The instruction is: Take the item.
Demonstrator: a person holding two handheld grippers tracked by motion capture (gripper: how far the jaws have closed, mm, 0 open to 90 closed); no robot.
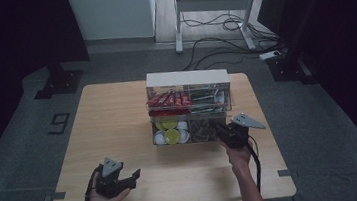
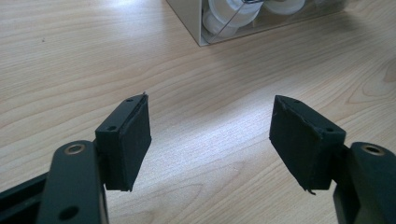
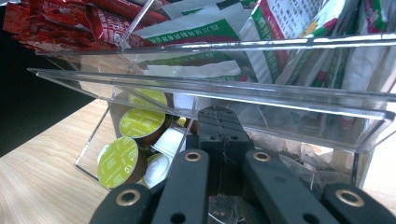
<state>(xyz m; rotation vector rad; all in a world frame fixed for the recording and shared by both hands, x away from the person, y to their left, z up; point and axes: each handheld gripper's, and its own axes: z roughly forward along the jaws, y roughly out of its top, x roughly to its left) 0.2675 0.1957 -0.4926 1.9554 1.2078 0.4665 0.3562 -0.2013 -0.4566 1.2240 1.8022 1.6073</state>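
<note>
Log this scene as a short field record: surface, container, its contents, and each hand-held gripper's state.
surface: wooden table
container: clear acrylic organizer, two tiers
upper tier: red sachets on one side, green-and-white packets on the other
lower tier: green-lidded capsules and white capsules
left hand-held gripper: jaws open over bare table, holding nothing
right hand-held gripper: jaws closed, at the organizer's lower tier; whether it grips anything cannot be told

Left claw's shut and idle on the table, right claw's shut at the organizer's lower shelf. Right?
Not quite: the left claw is open, its jaws standing wide apart over bare table in the left gripper view. The right claw is shut at the organizer's lower shelf.
</note>
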